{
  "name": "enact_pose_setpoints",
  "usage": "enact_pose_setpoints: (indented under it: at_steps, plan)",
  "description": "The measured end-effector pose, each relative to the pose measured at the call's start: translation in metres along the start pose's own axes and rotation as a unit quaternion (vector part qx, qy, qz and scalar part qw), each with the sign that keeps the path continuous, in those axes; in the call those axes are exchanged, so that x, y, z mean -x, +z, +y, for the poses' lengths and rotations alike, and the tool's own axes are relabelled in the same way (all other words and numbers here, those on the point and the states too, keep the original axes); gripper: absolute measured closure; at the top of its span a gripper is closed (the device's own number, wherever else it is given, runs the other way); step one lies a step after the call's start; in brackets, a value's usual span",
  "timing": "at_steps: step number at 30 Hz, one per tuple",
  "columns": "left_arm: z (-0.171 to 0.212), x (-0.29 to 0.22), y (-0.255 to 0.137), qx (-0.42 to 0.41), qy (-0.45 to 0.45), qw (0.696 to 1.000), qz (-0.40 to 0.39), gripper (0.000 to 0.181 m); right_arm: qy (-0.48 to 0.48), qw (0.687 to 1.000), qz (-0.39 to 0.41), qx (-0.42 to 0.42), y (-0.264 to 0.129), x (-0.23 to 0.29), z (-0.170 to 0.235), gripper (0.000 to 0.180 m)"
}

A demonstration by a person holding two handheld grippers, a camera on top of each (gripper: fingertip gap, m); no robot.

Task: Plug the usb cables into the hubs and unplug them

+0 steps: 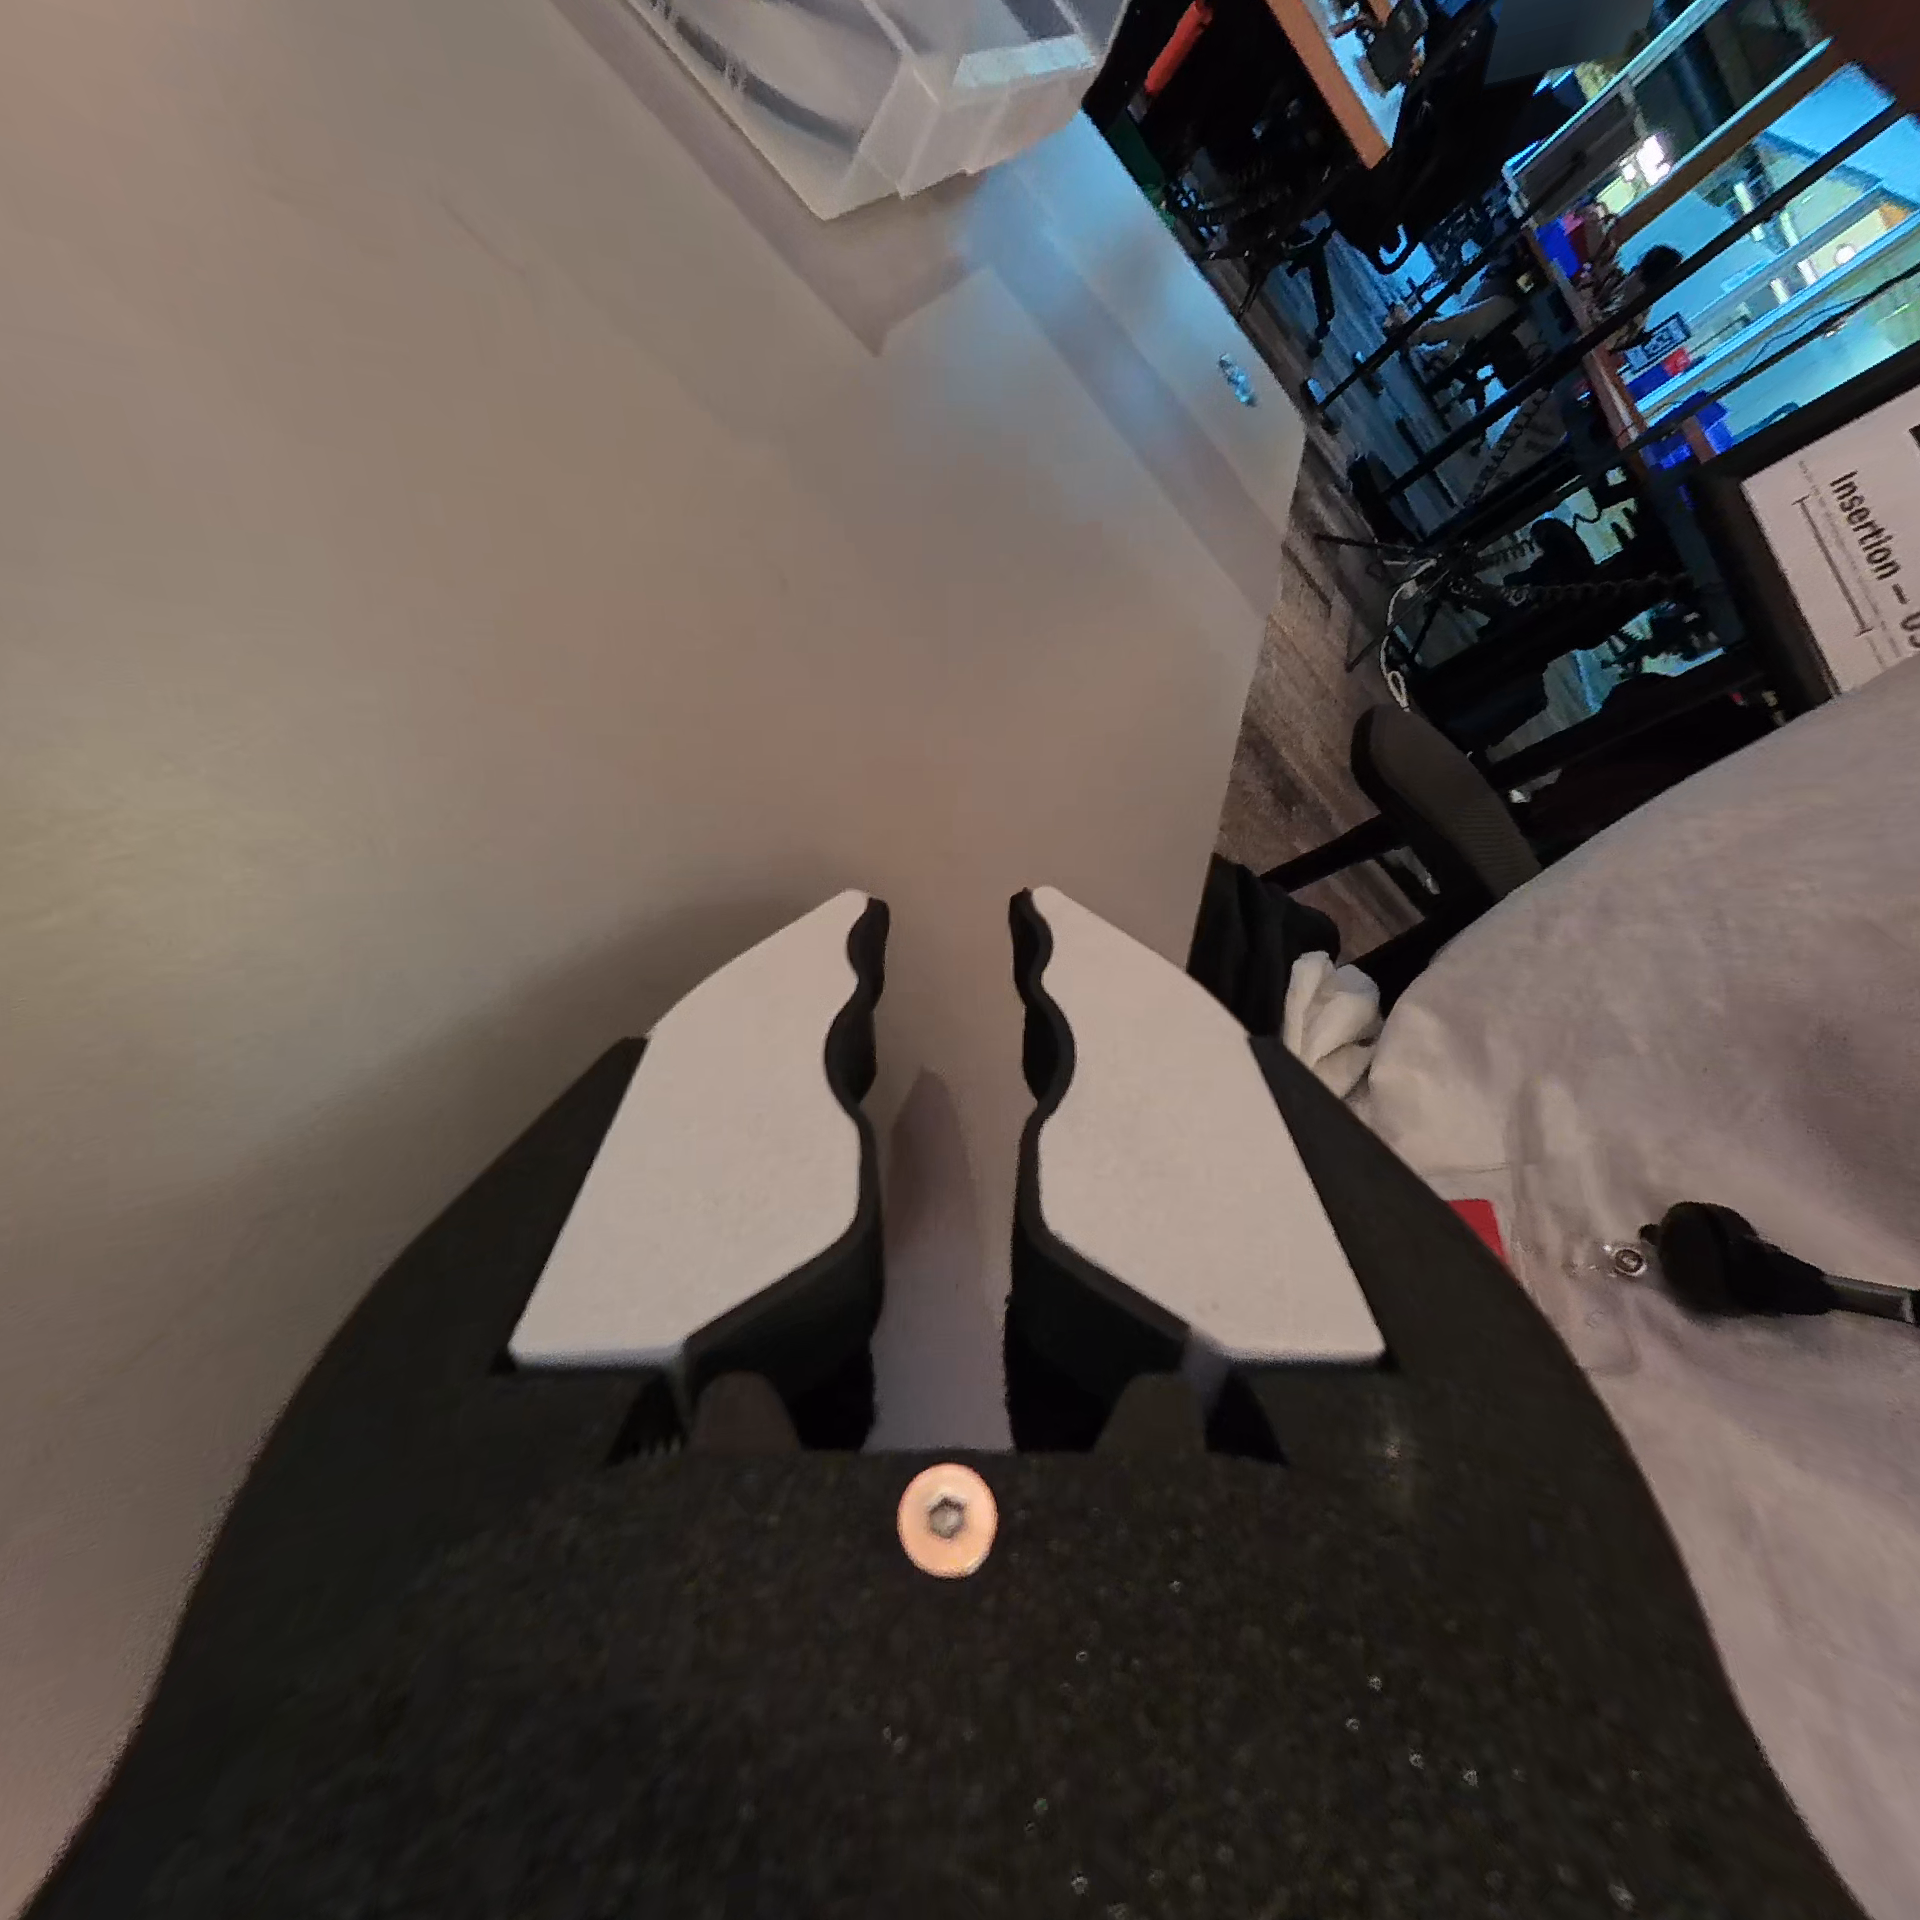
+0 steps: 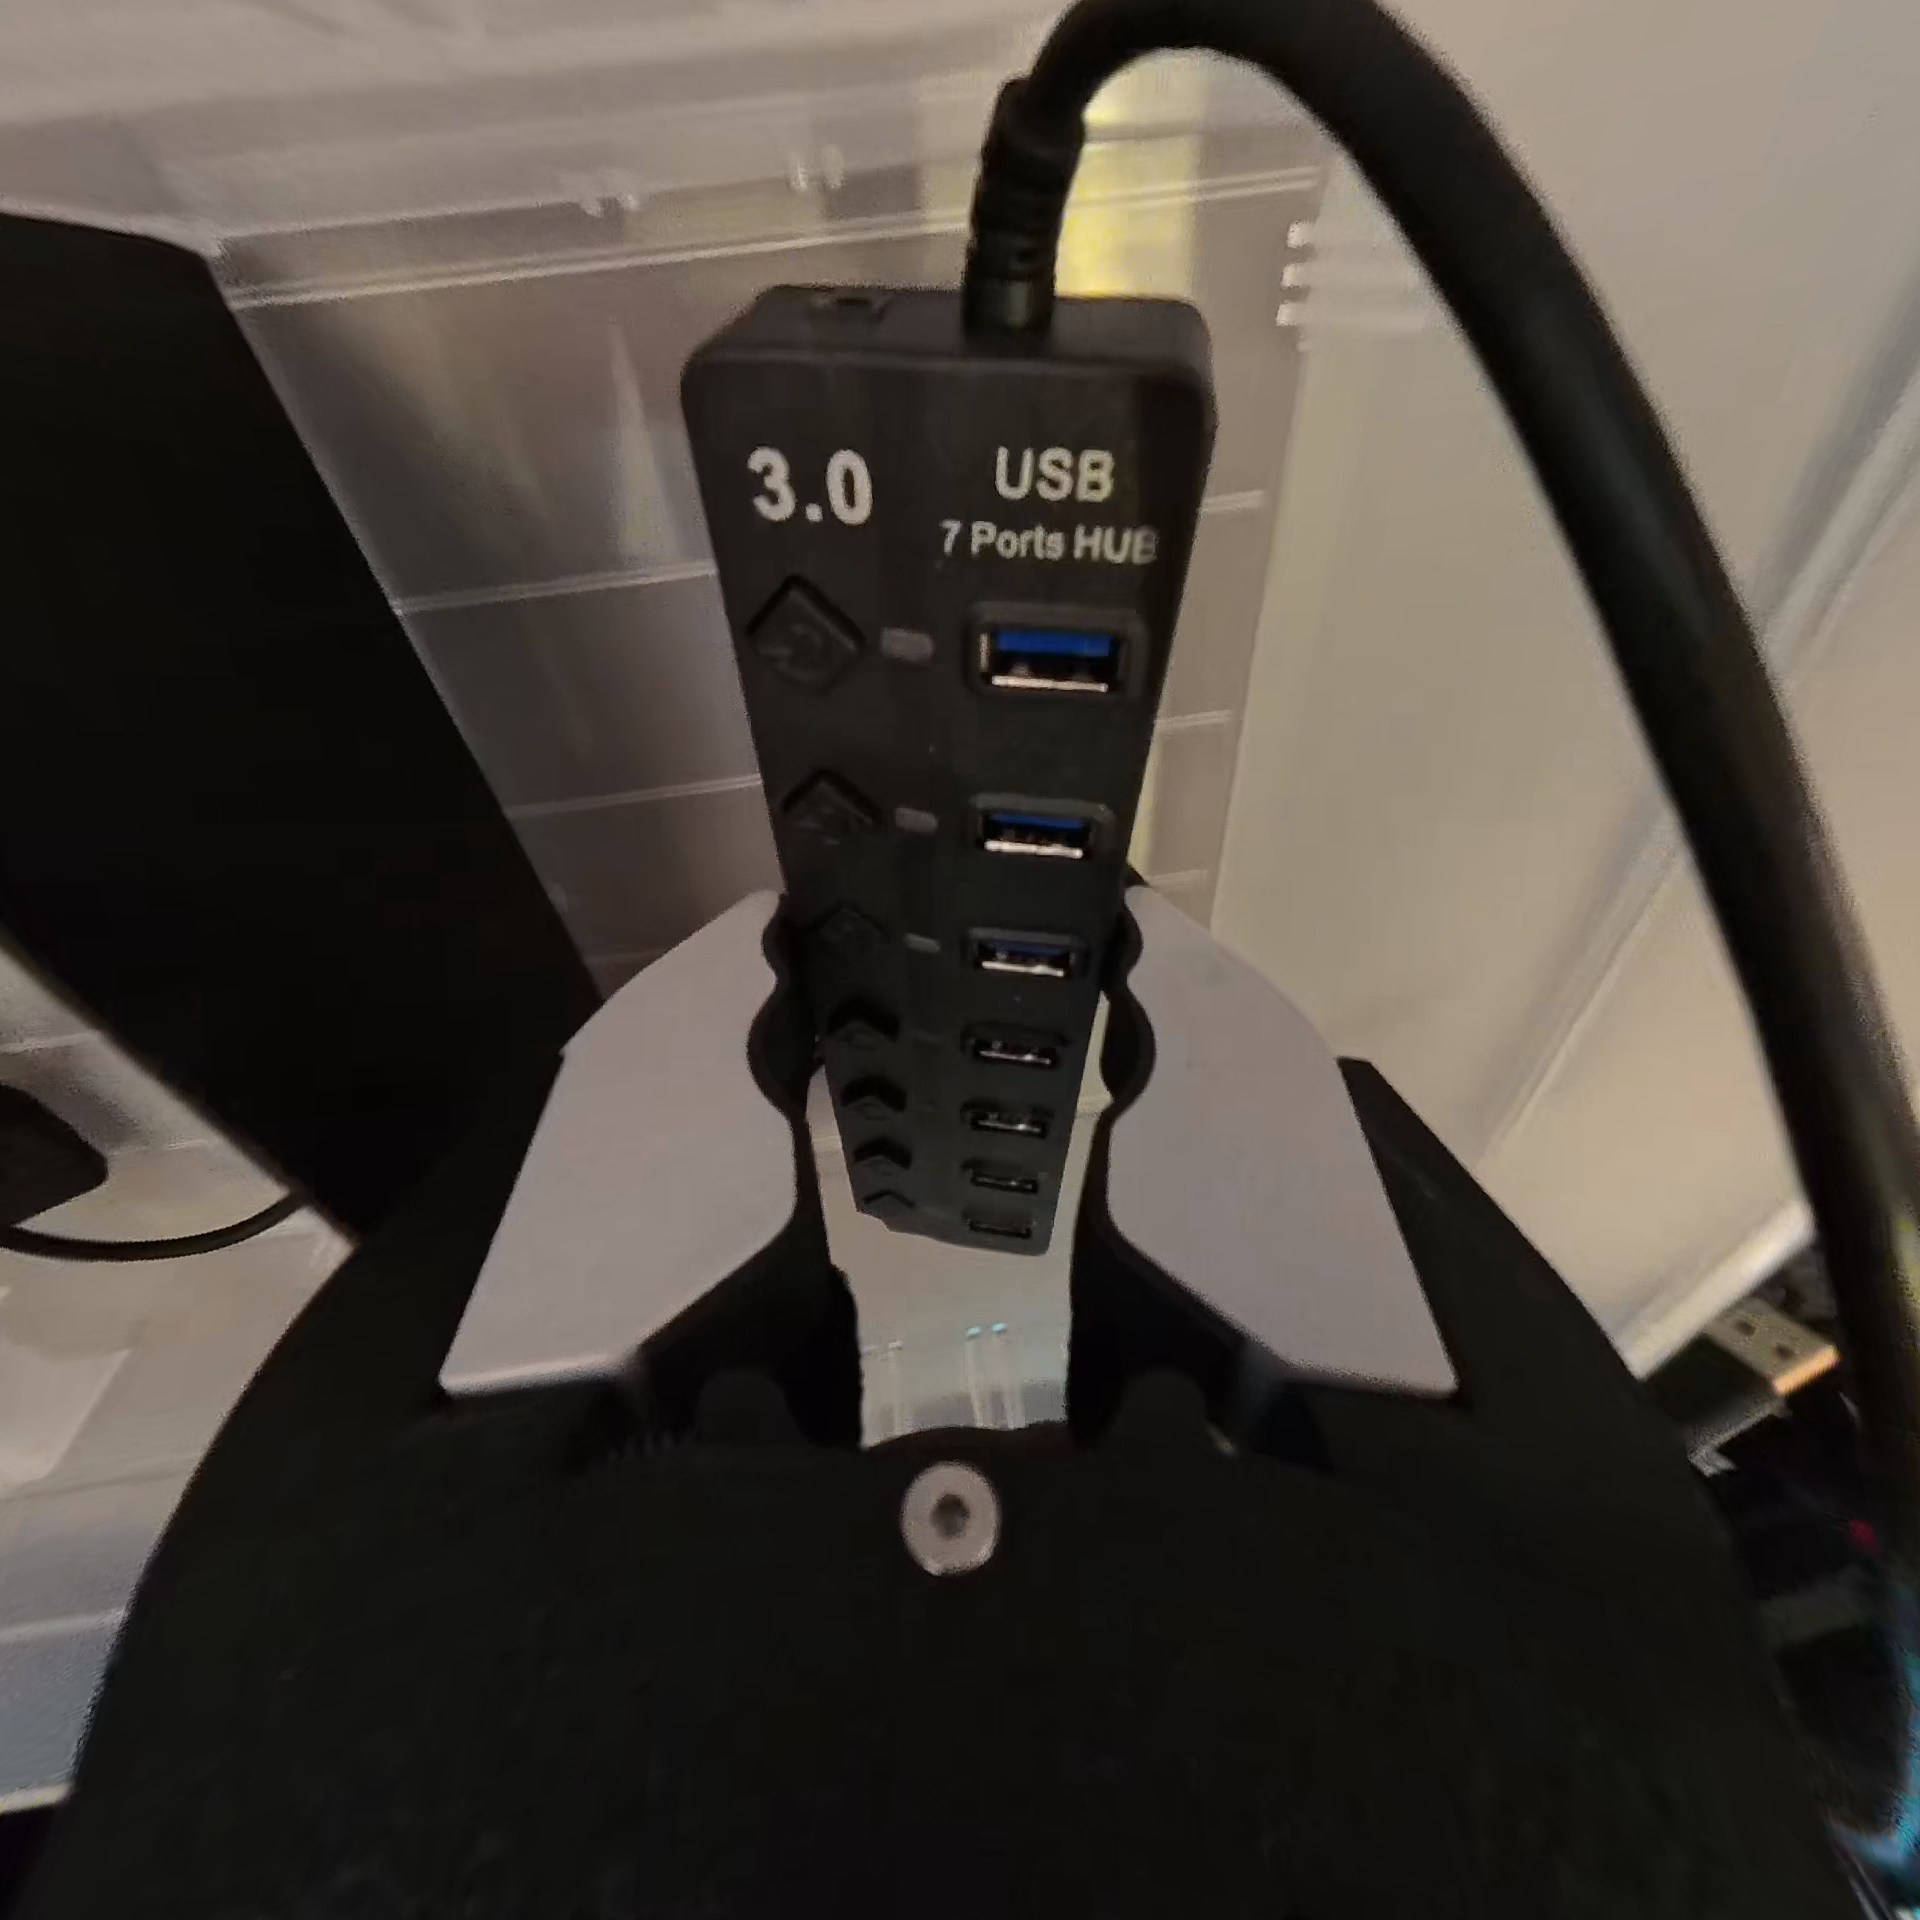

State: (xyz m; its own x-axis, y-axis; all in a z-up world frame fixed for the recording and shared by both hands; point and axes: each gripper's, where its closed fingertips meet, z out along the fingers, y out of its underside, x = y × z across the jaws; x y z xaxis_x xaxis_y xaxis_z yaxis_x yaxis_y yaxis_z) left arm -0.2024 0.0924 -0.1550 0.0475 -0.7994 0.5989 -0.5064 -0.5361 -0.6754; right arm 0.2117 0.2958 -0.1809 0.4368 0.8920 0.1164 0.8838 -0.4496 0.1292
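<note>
In the right wrist view, my right gripper [image 2: 951, 914] is shut on a black USB hub [image 2: 935, 468], gripping its long sides about halfway down. The hub stands upright, its face towards the camera, with a column of several empty ports, the upper ones blue. Its thick black cable [image 2: 1558, 364] leaves the top end and arcs down to the right. A loose USB plug [image 2: 1756, 1361] lies at the lower right. In the left wrist view, my left gripper [image 1: 949, 904] is open and empty over the white table [image 1: 416, 520], with a narrow gap between its fingers.
A clear plastic box [image 2: 520, 520] stands behind the hub, and a large black object [image 2: 208, 727] stands at the left. In the left wrist view a clear box [image 1: 883, 94] sits at the far table edge. A person's white shirt [image 1: 1662, 1039] and a black chair [image 1: 1444, 800] are at the right.
</note>
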Motion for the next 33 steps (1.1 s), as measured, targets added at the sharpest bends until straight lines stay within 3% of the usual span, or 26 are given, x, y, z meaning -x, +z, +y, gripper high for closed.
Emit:
enact_pose_setpoints:
  at_steps: [4,7,8,11,14,18,20,22,23,28,33]
  plan:
    - [-0.001,-0.008,0.003,-0.001,0.004,1.000,0.013,0.158,0.023,0.998,0.009,-0.055,-0.032,0.011,-0.008,0.119]
    - [0.003,-0.011,0.007,0.011,0.007,1.000,0.019,0.158,0.069,0.989,-0.054,-0.119,-0.067,0.030,-0.004,0.133]
    - [0.004,-0.012,0.008,0.013,0.008,1.000,0.019,0.158,0.093,0.986,-0.051,-0.126,-0.079,0.028,0.003,0.130]
    - [0.004,-0.014,0.007,0.012,0.009,1.000,0.021,0.158,0.183,0.962,0.005,-0.201,-0.121,0.024,0.016,0.118]
    - [0.003,-0.013,0.005,0.008,0.008,1.000,0.018,0.158,0.312,0.904,0.135,-0.261,-0.144,0.031,0.049,0.120]
    - [0.002,-0.012,0.004,0.002,0.005,1.000,0.018,0.158,0.502,0.797,0.221,-0.253,-0.121,0.093,0.112,0.120]
    - [0.001,-0.013,0.004,0.000,0.007,1.000,0.017,0.158,0.561,0.742,0.243,-0.275,-0.107,0.130,0.126,0.123]
    - [0.001,-0.014,0.005,-0.001,0.008,1.000,0.019,0.158,0.589,0.707,0.247,-0.305,-0.088,0.160,0.125,0.132]
    - [0.001,-0.015,0.006,-0.001,0.009,1.000,0.020,0.158,0.592,0.700,0.257,-0.306,-0.079,0.169,0.125,0.133]
    - [-0.002,-0.023,0.012,-0.001,0.014,0.999,0.032,0.158,0.605,0.680,0.284,-0.302,-0.051,0.175,0.130,0.170]
    - [0.000,-0.025,0.011,-0.001,0.022,1.000,0.020,0.158,0.630,0.647,0.247,-0.351,-0.050,0.173,0.133,0.173]
